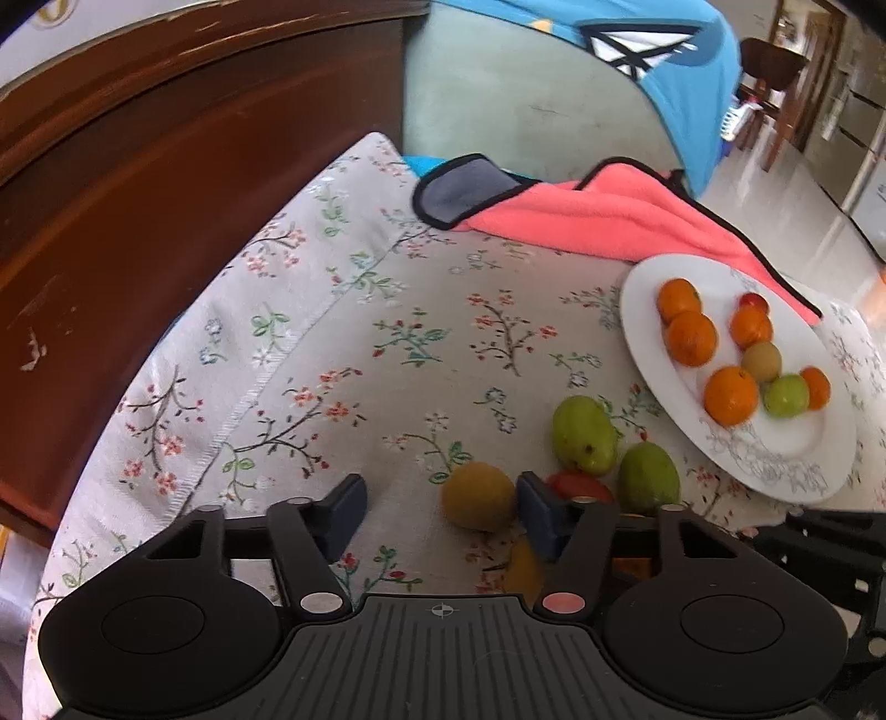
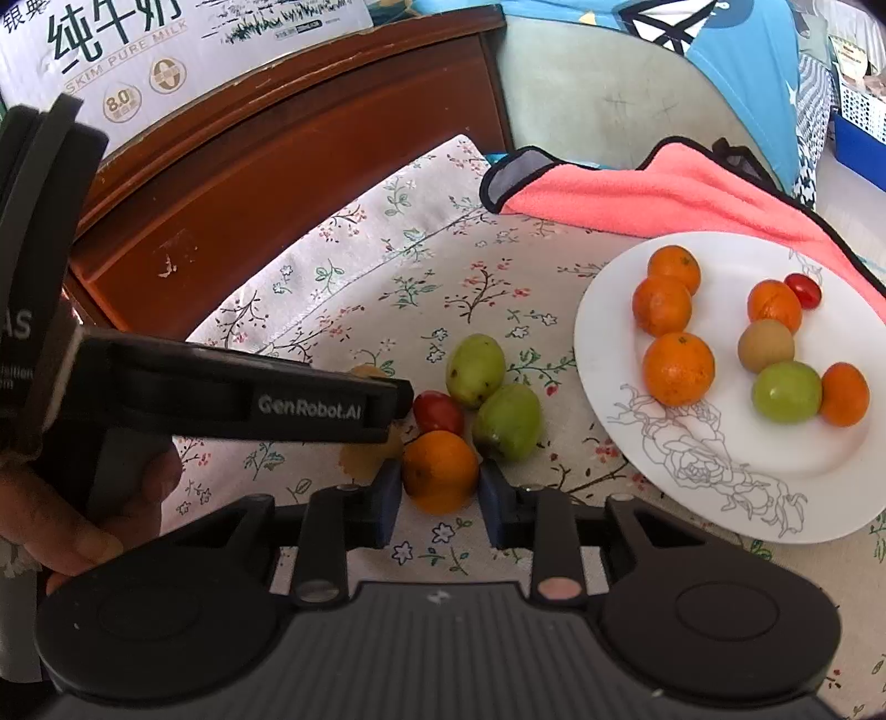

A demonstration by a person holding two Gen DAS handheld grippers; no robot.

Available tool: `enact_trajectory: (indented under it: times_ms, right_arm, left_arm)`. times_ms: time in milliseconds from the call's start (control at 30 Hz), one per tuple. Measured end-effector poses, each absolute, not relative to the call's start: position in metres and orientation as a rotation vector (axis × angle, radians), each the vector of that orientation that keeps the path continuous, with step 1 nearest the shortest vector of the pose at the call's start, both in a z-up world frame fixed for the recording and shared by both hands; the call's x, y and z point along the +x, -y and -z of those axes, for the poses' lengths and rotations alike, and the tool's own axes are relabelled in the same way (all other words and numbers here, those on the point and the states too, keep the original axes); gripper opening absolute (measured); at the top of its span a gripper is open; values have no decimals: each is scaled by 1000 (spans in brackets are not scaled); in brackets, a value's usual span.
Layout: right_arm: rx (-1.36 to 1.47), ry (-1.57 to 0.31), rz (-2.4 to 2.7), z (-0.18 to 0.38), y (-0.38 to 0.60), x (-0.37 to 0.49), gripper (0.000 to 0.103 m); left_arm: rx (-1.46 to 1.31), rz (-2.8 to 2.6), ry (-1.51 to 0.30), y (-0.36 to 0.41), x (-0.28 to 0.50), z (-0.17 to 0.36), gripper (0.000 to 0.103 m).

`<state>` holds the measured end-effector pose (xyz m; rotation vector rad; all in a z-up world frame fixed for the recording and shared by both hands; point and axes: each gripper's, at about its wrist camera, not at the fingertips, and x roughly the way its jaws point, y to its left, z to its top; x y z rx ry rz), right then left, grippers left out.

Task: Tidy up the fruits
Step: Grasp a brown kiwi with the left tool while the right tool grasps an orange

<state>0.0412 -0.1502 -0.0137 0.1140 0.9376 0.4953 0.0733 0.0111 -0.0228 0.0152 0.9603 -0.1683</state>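
Observation:
A white plate (image 2: 609,354) at the right holds several oranges, a green fruit, a tan fruit and a cherry tomato; it also shows in the left wrist view (image 1: 642,310). Loose on the floral cloth lie two green fruits (image 2: 476,368), a red tomato (image 2: 437,412), an orange (image 2: 440,471) and a yellow-brown fruit (image 1: 479,497). My right gripper (image 2: 440,498) has its pads on both sides of the orange. My left gripper (image 1: 443,512) is open, and the yellow-brown fruit lies between its fingers, close to the right one.
A pink towel (image 2: 664,194) with black trim lies behind the plate. A dark wooden board (image 2: 277,166) and a milk carton (image 2: 166,50) stand at the back left. A green chair (image 2: 598,111) with blue fabric is behind. The left gripper's body (image 2: 249,399) crosses the right wrist view.

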Motion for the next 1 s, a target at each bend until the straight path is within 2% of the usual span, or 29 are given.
enact_trajectory:
  times_ms: [67, 233, 800, 933, 1000]
  right_arm:
    - [112, -937, -497, 14, 150, 40, 30]
    - [111, -936, -505, 12, 151, 40, 30]
    - [125, -933, -506, 6, 157, 40, 30]
    - [131, -938, -506, 7, 157, 40, 30]
    - [133, -944, -504, 8, 157, 41, 30]
  left_arm:
    - [27, 174, -952, -10, 71, 23, 40]
    - [-1, 186, -949, -14, 69, 20, 28]
    - [-65, 168, -930, -27, 68, 19, 26]
    - [-53, 164, -941, -24, 68, 23, 30]
    - [-44, 164, -937, -23, 68, 23, 28]
